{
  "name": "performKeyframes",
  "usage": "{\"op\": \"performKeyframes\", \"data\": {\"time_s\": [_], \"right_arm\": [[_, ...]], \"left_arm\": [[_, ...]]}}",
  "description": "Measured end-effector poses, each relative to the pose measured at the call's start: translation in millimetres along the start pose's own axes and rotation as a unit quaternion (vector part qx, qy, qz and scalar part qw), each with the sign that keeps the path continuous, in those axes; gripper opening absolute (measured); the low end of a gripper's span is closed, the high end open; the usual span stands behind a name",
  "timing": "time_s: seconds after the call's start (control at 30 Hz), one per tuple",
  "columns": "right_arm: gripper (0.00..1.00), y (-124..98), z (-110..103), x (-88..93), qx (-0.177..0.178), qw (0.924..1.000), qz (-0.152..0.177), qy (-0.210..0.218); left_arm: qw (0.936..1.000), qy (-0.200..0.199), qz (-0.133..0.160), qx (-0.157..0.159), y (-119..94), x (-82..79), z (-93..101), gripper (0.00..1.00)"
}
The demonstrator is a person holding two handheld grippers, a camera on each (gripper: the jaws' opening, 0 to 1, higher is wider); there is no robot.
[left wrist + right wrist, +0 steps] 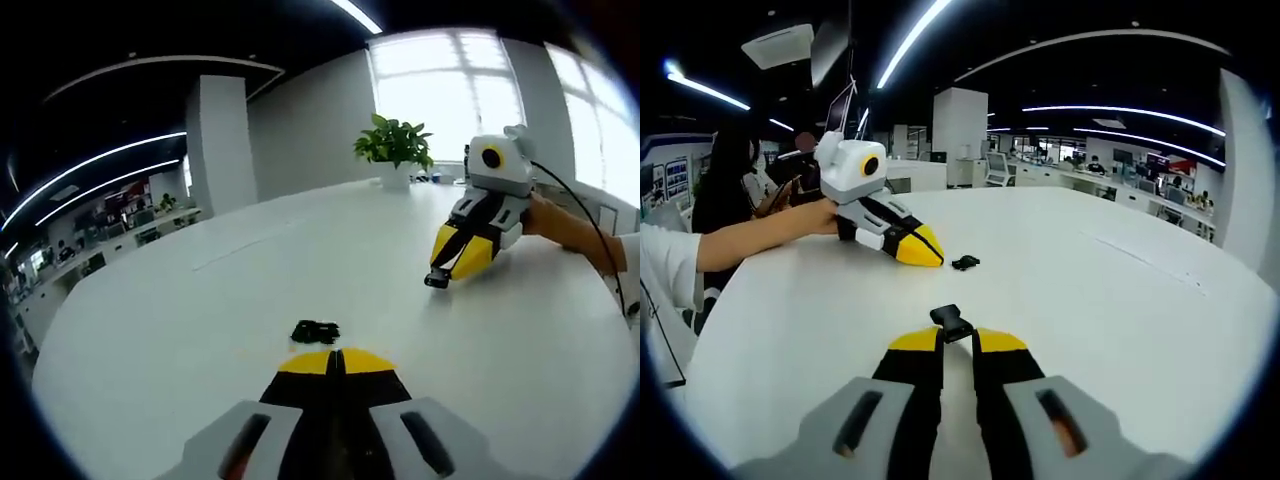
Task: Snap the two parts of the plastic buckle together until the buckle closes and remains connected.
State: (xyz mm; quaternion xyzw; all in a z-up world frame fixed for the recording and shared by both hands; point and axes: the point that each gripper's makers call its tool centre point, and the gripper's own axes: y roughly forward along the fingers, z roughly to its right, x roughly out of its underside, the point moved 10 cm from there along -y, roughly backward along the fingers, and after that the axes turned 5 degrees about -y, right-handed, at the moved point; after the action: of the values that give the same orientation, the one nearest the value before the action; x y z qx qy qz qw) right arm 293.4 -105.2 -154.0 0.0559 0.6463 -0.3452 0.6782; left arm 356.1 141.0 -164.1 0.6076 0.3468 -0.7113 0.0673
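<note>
Right now my right gripper [957, 338] pinches one black buckle half [951, 322] at its tips, the piece poking out at twelve o'clock. My left gripper [336, 360] has its jaws pressed together on nothing, and the other buckle half [315, 331] lies on the white table [180, 330] just beyond its tips, again at twelve o'clock, not touching them. I judge both halves light, rigid and slick, so I would take the loose one across its flat body, leaving the mating end free, and squeeze firmly enough that it cannot twist while snapping. From the left gripper view I see my right gripper out at two o'clock with its held piece dangling low, plus a potted plant [394, 148] behind. From the right gripper view the loose half sits at twelve o'clock, just beside my left gripper's yellow tips.
</note>
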Motion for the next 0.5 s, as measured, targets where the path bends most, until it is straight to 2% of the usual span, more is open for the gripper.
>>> {"op": "performKeyframes", "data": {"time_s": [0.37, 0.5], "right_arm": [[0.11, -0.9, 0.3, 0.2, 0.001, 1.0, 0.001, 0.0], [0.11, -1.2, 0.7, -0.7, 0.001, 1.0, 0.003, 0.001]], "left_arm": [[0.9999, 0.001, 0.002, -0.013, -2.2, -0.2, -2.6, 0.0], [0.999, -0.024, 0.022, -0.032, -2.8, -5.0, -4.5, 0.03]]}}
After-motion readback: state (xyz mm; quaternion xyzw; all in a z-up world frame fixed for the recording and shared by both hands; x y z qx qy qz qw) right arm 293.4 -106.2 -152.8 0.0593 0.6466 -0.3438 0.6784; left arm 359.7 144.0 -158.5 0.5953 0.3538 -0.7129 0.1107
